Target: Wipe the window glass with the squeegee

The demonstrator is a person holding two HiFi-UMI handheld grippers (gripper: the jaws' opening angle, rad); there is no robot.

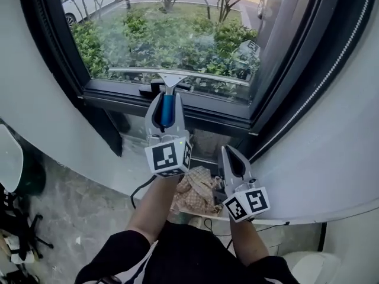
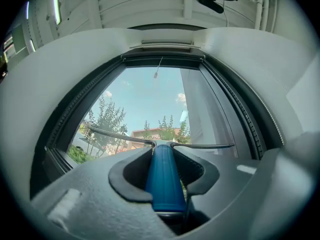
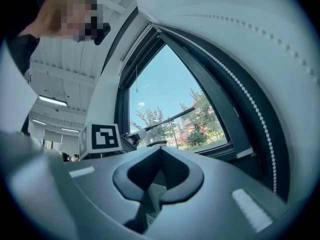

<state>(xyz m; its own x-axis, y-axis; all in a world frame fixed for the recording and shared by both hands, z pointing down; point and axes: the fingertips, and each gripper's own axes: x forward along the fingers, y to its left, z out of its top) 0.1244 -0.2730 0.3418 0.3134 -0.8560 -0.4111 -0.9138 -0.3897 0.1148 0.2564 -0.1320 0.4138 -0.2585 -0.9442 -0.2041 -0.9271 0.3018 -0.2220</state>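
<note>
The squeegee (image 1: 177, 76) is sitting low on the window glass (image 1: 177, 22). Its long blade is running roughly level just above the dark bottom frame (image 1: 112, 92), and it looks like it's resting against the pane. The blue handle is pointing back down toward me. I'm holding that handle in my left gripper (image 1: 166, 99), with the jaws clamping it on both sides and only open as far as the handle's width. In the left gripper view the blue grip is filling the gap between the pads.

My right gripper (image 1: 228, 150) is doing nothing right now. It's hanging lower and off to the right, well away from the glass, with its jaws closed on each other and nothing in them. It's hovering just beside a crumpled patterned cloth (image 1: 198, 189) below the sill.

Outside, green bushes (image 1: 228, 37) are showing through the glass, plus a white car (image 1: 83, 7) at the top left.
</note>
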